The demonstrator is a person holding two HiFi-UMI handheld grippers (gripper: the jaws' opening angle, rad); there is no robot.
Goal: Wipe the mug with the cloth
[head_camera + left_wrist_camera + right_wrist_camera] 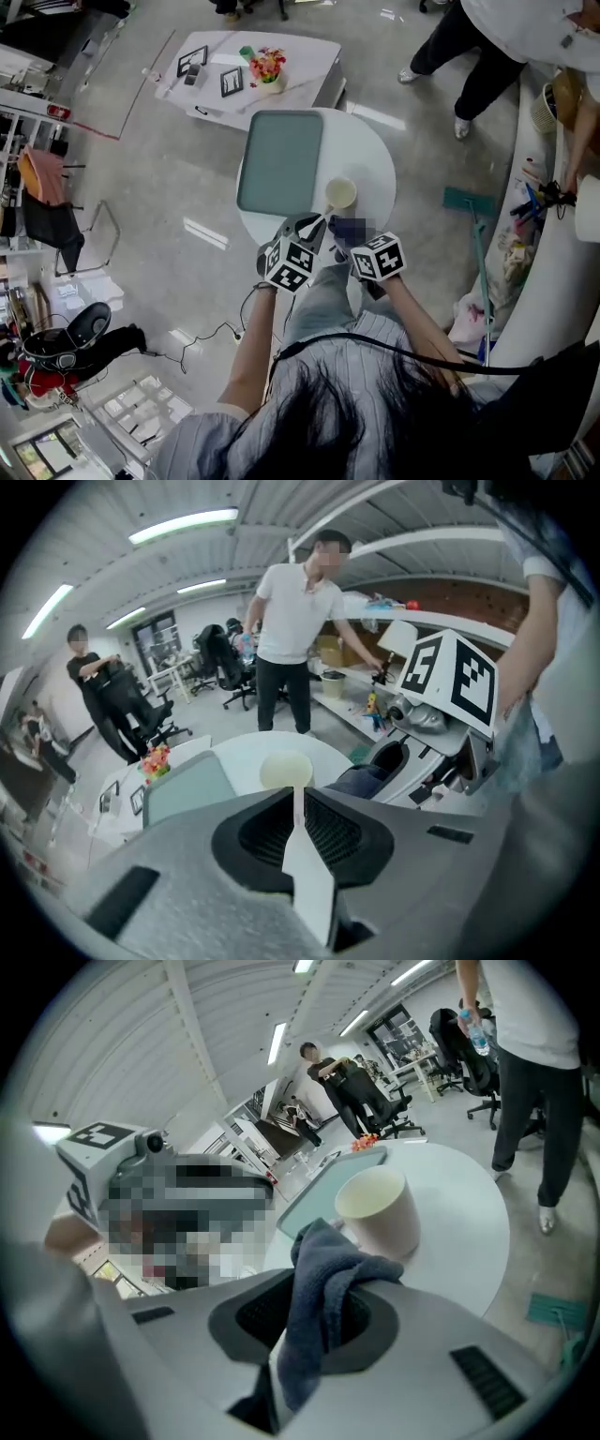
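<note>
A cream mug point(340, 193) stands upright on the round white table point(367, 150), just right of a teal tray point(279, 159). My left gripper point(320, 221) is shut with nothing seen between its jaws; in the left gripper view the left gripper point(298, 799) points at the mug point(286, 769), and I cannot tell whether it touches it. My right gripper point(345, 229) is shut on a dark blue-grey cloth point(328, 1251), which bunches out over the right gripper point(317, 1290) close in front of the mug point(380, 1206). Cloth and mug look slightly apart.
Beyond the round table is a second white table point(309, 58) with flowers point(266, 66) and picture frames. A person point(483, 47) stands at the far right by a long counter point(562, 272). A teal mop point(472, 208) lies on the floor to the right.
</note>
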